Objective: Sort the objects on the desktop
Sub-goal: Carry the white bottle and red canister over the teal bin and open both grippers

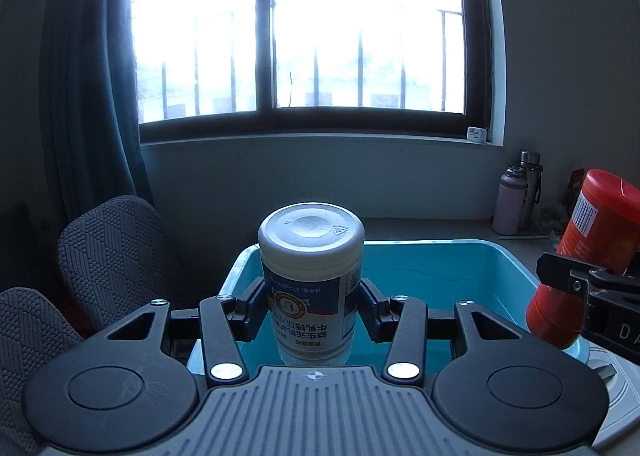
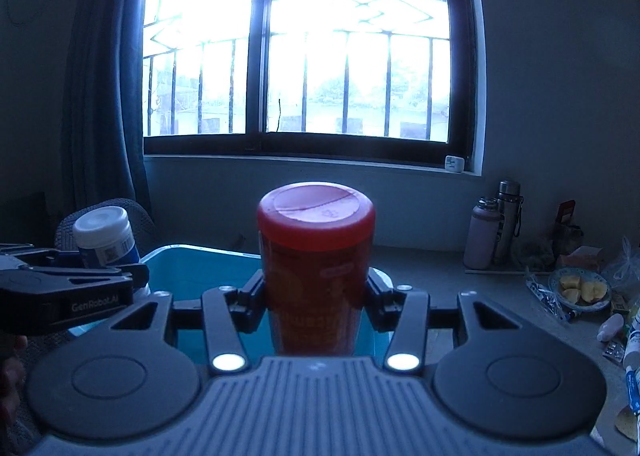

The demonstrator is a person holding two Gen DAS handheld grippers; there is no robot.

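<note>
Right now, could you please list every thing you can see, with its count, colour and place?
white bottle: 1, white with blue label, in left gripper, over the bin
red bottle: 1, red-orange, in right gripper, over the bin
bin: 1, light blue, on the desk below both bottles
flasks: 2, pale pink and steel, desk's far right
bowl: 1, patterned, holds yellow food pieces, right desk
chairs: 2, grey fabric, left of bin
window: 1, dark frame, barred, behind the desk
curtain: 1, dark, left of window
left gripper: black, shut
right gripper: black, shut
</note>
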